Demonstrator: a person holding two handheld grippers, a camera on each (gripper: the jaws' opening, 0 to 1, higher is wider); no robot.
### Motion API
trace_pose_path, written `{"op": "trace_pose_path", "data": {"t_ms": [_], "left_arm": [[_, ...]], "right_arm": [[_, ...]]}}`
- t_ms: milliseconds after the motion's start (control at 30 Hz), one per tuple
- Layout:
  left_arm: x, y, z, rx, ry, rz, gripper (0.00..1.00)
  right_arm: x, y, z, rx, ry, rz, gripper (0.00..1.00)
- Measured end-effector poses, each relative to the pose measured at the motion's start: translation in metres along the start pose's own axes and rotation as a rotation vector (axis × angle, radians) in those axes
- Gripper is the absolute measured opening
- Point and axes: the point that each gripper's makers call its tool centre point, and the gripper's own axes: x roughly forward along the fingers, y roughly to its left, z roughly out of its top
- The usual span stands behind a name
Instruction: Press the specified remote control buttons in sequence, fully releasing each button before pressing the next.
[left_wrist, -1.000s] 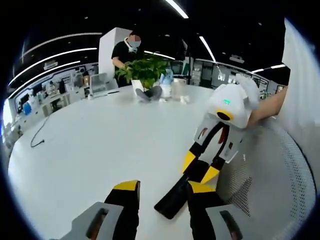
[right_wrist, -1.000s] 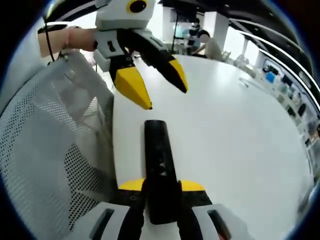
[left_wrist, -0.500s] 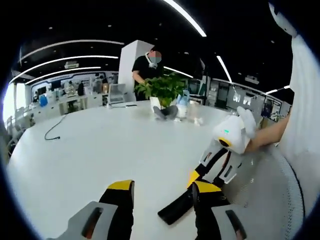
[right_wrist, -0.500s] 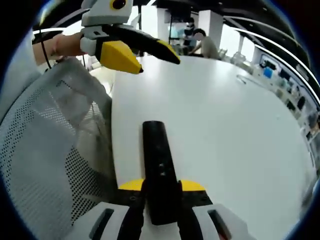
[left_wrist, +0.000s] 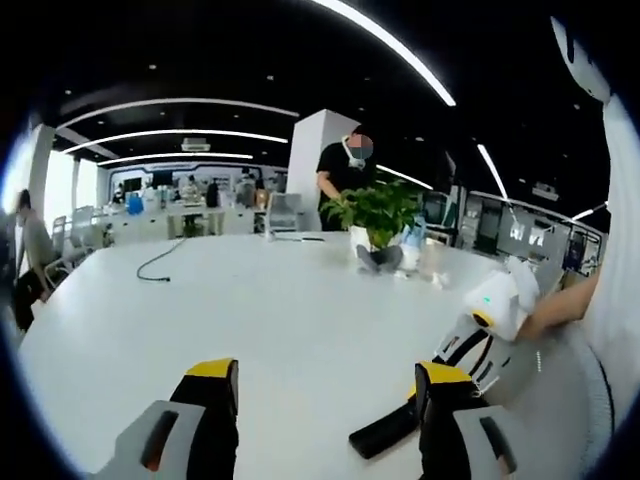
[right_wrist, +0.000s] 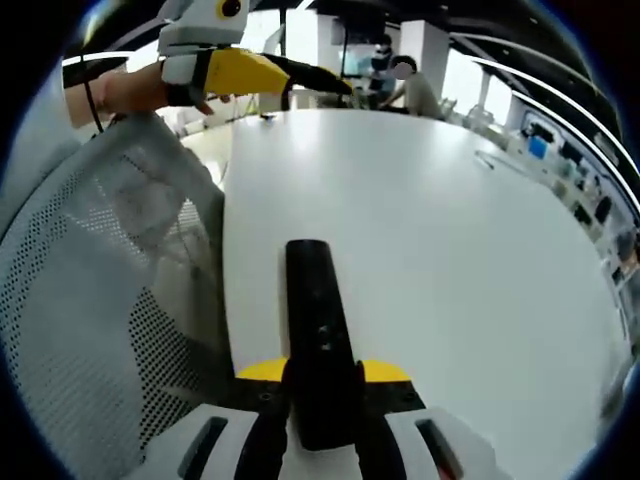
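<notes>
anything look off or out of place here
Nothing stands out. The black remote sits straight between the right gripper's jaws over the white table, undamaged. The left gripper hangs open well above it. No spills.

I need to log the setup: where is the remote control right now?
The remote control is clamped between the right gripper jaws above the white table near its edge; in the left gripper view it shows at lower right.
</notes>
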Motion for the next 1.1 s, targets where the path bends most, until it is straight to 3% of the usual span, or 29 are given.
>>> {"op": "trace_pose_path", "data": {"t_ms": [200,500,633,900,1100], "left_arm": [[-0.003,0.006,0.015,0.025,-0.080,0.047,0.85],[-0.010,0.007,0.021,0.069,-0.110,0.088,0.93],[-0.017,0.013,0.035,0.089,-0.183,0.135,0.99],[-0.033,0.025,0.046,0.047,-0.263,0.187,1.00],[-0.037,0.023,0.049,0.018,-0.330,0.167,0.99]], "right_arm": [[0.000,0.000,0.000,-0.004,0.003,0.001,0.23],[0.000,0.001,0.000,-0.005,0.004,0.001,0.23],[0.000,0.001,0.000,-0.004,0.003,0.001,0.23],[0.000,0.001,0.000,-0.005,-0.003,0.002,0.23],[0.000,0.001,0.000,-0.006,-0.011,0.003,0.23]]}}
